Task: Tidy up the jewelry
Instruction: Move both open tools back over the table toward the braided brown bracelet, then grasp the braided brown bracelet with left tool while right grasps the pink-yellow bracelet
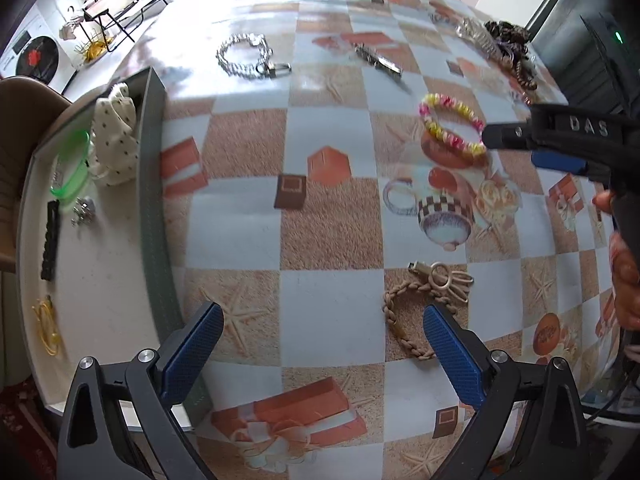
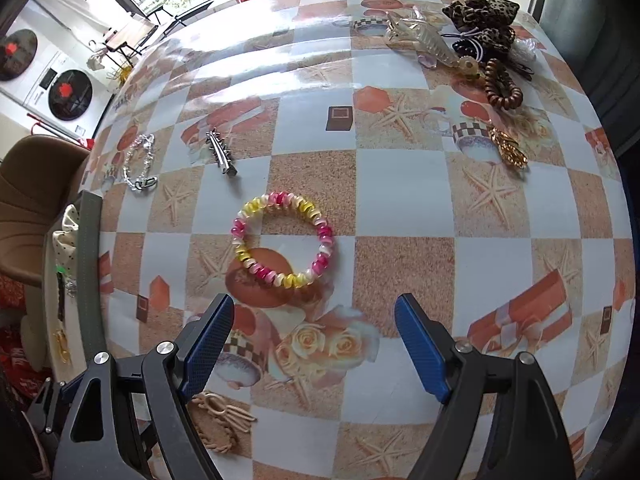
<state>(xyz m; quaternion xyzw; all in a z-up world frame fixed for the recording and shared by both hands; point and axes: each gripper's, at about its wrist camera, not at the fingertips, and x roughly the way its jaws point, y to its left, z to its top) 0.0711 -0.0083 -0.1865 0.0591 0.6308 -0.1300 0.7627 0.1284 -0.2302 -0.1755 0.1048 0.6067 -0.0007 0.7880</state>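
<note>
The sorting looks partly done. A shallow tray (image 1: 154, 184) sits at the left edge of the desk (image 1: 332, 312) and already holds several pieces: a cream dotted scrunchie (image 1: 114, 136), a green bangle (image 1: 72, 168), a black hair clip (image 1: 50, 240), a small silver piece (image 1: 83, 210) and a gold chain (image 1: 47, 326). Much more is loose on the patterned cloth. The left gripper (image 1: 322, 344) hangs with its jaws wide apart and nothing between them, just beside a braided beige bracelet (image 1: 408, 316), whose lower loop lies against the inner edge of the right-hand blue pad in that view. The right gripper (image 2: 314, 344) is likewise spread wide and empty, poised near a pink-and-yellow spiral hair tie (image 2: 282, 240) that lies flat just ahead of its fingertips, not yet between them. Farther off lie a silver chain bracelet (image 1: 248, 58) and a metal hair clip (image 2: 220, 154), and at the far right corner a cluster: a leopard-print scrunchie (image 2: 484, 20), a clear claw clip (image 2: 420, 38), a brown coil tie (image 2: 502, 86) and a gold piece (image 2: 510, 150). By this reading, roughly a third of the items are put away, and the two nearest pieces look like the next to go into the tray.
</note>
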